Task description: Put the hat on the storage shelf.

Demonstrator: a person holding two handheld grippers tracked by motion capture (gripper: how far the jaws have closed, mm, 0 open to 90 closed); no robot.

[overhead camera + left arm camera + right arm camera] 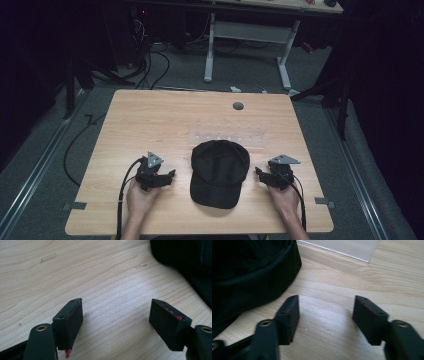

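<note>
The wooden table (150,120) fills the centre of the frame. The black cap (218,170) lies low in the middle; it looks soft and light, best taken at the stiffer brim. Left gripper (167,177) and right gripper (261,174) flank it, jaws apart, holding nothing.

You have one black fabric cap (220,172), one clear plastic sheet (227,135), and two black two-jaw grippers (167,176) (262,175).

Black left gripper (167,176), grey three-cornered plate, perhaps red-smeared pads (68,322)
</note>
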